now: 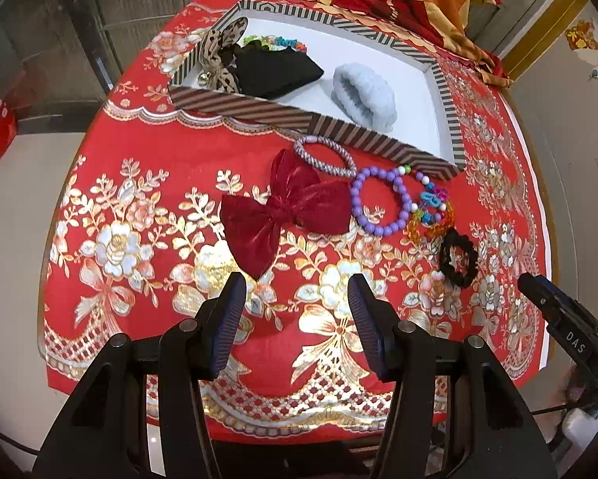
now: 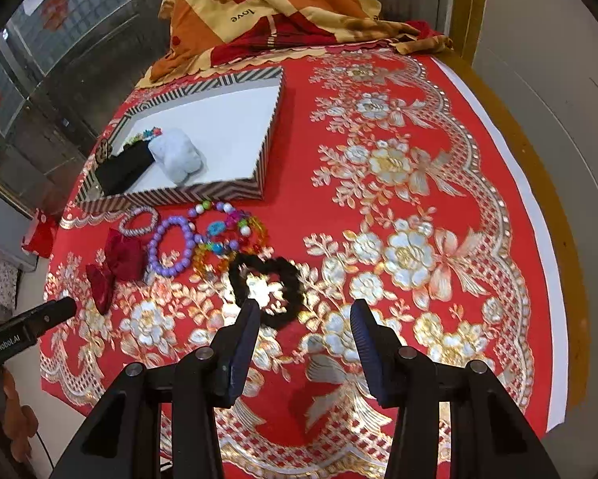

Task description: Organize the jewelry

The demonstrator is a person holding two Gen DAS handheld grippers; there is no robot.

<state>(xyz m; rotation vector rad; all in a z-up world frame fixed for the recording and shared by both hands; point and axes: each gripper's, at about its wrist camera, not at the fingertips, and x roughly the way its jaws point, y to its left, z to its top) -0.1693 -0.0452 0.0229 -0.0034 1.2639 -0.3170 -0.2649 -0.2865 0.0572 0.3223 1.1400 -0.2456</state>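
Red flowery table [image 1: 139,151]: some jewelry sits in the striped box [image 1: 239,101], more waits outside.
Both grippers, left gripper [image 1: 297,299] and right gripper [image 2: 304,325], hang with wide, empty jaws, ready to grab the red bow [image 1: 287,207] or black scrunchie [image 2: 267,283].

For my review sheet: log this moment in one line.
left gripper open, empty | right gripper open, empty | red bow, black scrunchie on cloth | tray partly filled
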